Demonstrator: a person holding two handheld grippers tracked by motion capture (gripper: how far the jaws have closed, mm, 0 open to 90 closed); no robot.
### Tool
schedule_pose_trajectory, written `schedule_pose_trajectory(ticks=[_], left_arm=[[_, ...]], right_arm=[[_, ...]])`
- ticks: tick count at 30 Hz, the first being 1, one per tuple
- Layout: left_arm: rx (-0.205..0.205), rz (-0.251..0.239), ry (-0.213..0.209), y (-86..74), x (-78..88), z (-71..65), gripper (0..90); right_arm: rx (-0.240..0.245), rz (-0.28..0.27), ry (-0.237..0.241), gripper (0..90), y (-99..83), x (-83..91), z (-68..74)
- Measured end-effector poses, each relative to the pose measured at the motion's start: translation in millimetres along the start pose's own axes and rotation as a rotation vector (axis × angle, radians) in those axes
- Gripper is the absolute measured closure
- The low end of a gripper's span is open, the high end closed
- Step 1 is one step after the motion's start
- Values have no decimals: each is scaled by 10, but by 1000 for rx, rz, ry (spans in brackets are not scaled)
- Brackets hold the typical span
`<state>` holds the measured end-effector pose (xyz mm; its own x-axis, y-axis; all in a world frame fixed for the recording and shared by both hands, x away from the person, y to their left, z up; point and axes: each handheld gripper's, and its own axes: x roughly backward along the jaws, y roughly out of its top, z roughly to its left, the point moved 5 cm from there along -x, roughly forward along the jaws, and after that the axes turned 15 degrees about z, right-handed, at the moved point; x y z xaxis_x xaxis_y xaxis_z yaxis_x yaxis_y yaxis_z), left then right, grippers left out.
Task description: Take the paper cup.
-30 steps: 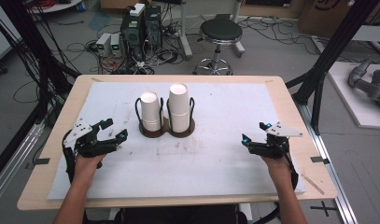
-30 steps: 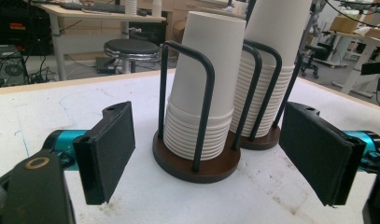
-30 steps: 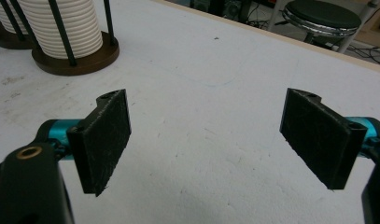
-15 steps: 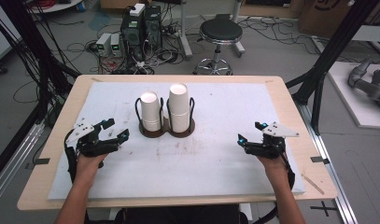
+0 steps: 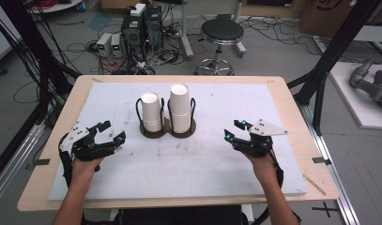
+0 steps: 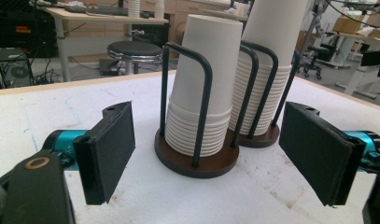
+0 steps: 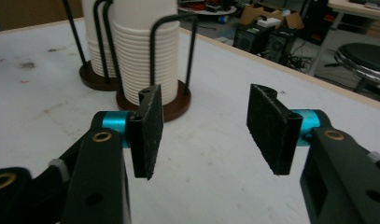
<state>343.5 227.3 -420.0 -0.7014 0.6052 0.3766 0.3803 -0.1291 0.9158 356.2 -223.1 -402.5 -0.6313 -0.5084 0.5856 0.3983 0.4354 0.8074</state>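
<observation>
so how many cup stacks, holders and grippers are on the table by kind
cup stacks: 2 (shorter stack, taller stack)
holders: 2 (left holder, right holder)
grippers: 2 (left gripper, right gripper)
total: 6

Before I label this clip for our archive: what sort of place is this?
Most likely a robotics lab or workshop. A black metal frame rings the table, computers and loose cables sit on the floor behind it, and cardboard boxes stand around.

Upright white cup stacks (image 5: pixel 165 112) in holders
</observation>
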Motion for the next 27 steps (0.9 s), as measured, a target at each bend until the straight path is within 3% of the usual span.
schedule_pose_trajectory(ticks=[7, 12, 19, 27], left_arm=[[-4, 4, 2, -2, -2, -7, 185], [-3, 9, -4, -11, -20, -11, 185], [-3, 8, -4, -8, -22, -6, 184], [8, 7, -6, -13, -21, 20, 184]], right_arm=[[55, -36, 29, 631, 248, -134, 251], [107, -26, 32, 732, 314, -259, 387], [130, -33, -8, 895, 440, -406, 544], [158, -27, 30, 900, 679, -716, 797]])
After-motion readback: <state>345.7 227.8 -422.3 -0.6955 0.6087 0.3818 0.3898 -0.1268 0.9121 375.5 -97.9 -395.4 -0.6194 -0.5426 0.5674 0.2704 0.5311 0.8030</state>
